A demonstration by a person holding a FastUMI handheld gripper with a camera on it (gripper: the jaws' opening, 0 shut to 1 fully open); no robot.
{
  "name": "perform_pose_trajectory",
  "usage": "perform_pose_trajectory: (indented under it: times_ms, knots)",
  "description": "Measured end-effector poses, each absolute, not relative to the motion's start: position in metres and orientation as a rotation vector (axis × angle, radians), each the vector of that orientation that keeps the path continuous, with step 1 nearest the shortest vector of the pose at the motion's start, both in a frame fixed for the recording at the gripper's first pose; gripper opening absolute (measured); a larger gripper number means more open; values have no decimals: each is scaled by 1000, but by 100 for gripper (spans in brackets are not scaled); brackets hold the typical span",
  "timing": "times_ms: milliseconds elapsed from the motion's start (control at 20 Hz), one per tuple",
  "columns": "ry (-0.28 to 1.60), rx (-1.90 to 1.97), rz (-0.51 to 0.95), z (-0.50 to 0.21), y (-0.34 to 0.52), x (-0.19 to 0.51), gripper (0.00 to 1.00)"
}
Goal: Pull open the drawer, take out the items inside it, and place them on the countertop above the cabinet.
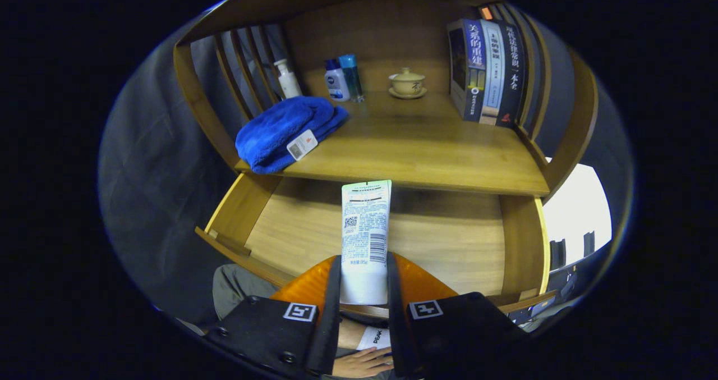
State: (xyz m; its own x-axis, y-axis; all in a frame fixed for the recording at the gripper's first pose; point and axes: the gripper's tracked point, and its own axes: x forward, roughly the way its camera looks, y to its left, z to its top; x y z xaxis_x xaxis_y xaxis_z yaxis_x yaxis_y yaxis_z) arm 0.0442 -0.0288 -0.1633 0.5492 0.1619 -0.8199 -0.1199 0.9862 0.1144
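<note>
Tongs point(363, 290) clamped on a white tube point(365, 239), both fingers pressing its lower end; tube points ahead, upright between them, label side facing. Open drawer point(449, 245) lies directly beneath and ahead. Beyond it, the tabletop point(426, 150): folded blue towel point(283, 133) ahead-left, small bottles point(342, 79) and lidded cup point(407, 82) farther back, books point(487, 71) ahead-right.

Countertop point(426, 150) carries blue towel point(283, 133), bottles point(343, 78), lidded cup point(407, 82), books point(487, 71)
</note>
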Motion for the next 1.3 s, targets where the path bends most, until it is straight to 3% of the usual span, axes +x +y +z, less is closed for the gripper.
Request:
perform_pose_trajectory:
  times_ms: [500, 850, 1300]
  knots:
    - [751, 170, 131, -136, -14, 150, 46]
    - [772, 177, 45, -176, -14, 222, 46]
    - [792, 196, -19, -200, -24, 244, 46]
